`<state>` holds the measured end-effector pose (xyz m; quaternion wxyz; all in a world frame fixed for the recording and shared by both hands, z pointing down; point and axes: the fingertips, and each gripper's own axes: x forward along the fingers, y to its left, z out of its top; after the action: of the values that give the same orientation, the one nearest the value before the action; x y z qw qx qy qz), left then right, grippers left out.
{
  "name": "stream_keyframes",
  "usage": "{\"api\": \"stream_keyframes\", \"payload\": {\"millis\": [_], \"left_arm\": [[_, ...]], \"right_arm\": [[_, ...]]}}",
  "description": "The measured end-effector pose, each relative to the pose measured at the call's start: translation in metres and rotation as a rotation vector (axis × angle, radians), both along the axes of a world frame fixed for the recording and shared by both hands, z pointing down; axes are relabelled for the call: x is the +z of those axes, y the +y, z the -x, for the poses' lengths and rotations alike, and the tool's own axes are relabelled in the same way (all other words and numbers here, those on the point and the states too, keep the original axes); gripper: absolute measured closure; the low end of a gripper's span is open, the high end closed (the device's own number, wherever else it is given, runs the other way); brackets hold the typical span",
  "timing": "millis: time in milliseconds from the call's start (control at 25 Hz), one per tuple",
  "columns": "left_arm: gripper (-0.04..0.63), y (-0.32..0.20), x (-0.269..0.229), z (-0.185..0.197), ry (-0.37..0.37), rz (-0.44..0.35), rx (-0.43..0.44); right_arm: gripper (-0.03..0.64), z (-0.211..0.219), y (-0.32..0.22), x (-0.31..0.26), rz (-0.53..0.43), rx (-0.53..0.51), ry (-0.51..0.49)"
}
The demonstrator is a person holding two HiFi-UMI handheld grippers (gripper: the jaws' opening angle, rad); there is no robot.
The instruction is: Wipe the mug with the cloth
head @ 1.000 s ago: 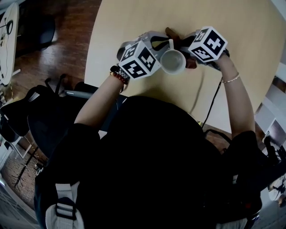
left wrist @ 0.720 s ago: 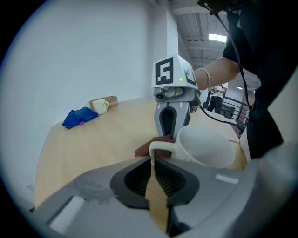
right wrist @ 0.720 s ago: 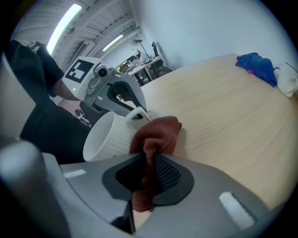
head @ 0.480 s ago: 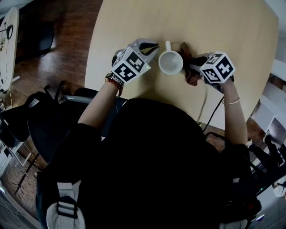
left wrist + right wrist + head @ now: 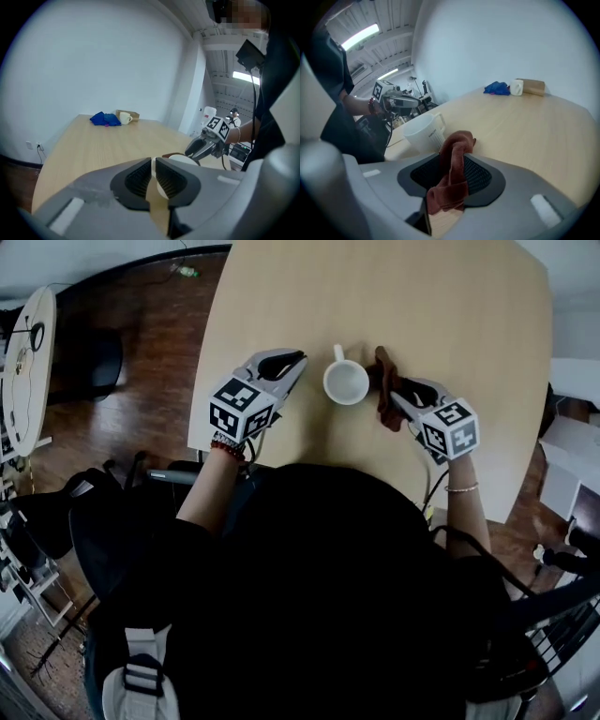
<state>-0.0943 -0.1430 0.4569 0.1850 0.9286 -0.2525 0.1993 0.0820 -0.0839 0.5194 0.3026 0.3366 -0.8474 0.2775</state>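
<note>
A broad table (image 5: pixel 469 315) of pale, smooth wood with rounded corners fills the head view, with dark plank floor at nine o'clock from it. The person's dark, matte top (image 5: pixel 328 587) covers the six o'clock half of that view. The left gripper (image 5: pixel 292 360), moulded grey plastic with black ribbed pads and a marker cube (image 5: pixel 240 409), lies at nine o'clock from the mug. Its jaws stand almost together with only a sliver of a gap, and nothing is in them. The right gripper (image 5: pixel 394 392), of the same build, sits at about four o'clock from the mug; its jaws are opening, and the cloth hangs loose between the two gridded pads, which stand clear of it on each side. The mug (image 5: pixel 346 382) is white, glossy and cylindrical; it stands upright on the table between the two grippers, its loop handle pointing to twelve o'clock, with small print on its wall. The cloth (image 5: pixel 381 367) is a rust-brown, soft, crumpled strip just beside the mug at three o'clock, one end bunched on the wood, the other draped through the right gripper. At the table's far end lie a crumpled blue rag (image 5: pixel 104 119), a small cream cup (image 5: pixel 125 118) and a flat brown box (image 5: pixel 132 114), close together.
</note>
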Motion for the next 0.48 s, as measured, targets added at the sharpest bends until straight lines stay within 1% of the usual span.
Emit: {"api": "stream_keyframes", "payload": {"millis": [120,200,320,480], "left_arm": [[0.571,0.015,-0.022,0.001,0.055,-0.015,-0.002],[0.569,0.026,-0.038,-0.001,0.082,-0.039,-0.002],[0.569,0.042,-0.069,-0.013,0.129,-0.1,0.021],[0.568,0.062,-0.115,-0.034,0.202,-0.191,0.058]], "right_arm": [[0.437,-0.008,0.012,-0.016,-0.062,0.061,-0.033],[0.431,-0.018,0.016,-0.035,-0.132,0.121,-0.048],[0.431,-0.035,0.021,-0.087,-0.302,0.234,-0.103],[0.433,-0.045,0.034,-0.173,-0.561,0.323,-0.156]]}}
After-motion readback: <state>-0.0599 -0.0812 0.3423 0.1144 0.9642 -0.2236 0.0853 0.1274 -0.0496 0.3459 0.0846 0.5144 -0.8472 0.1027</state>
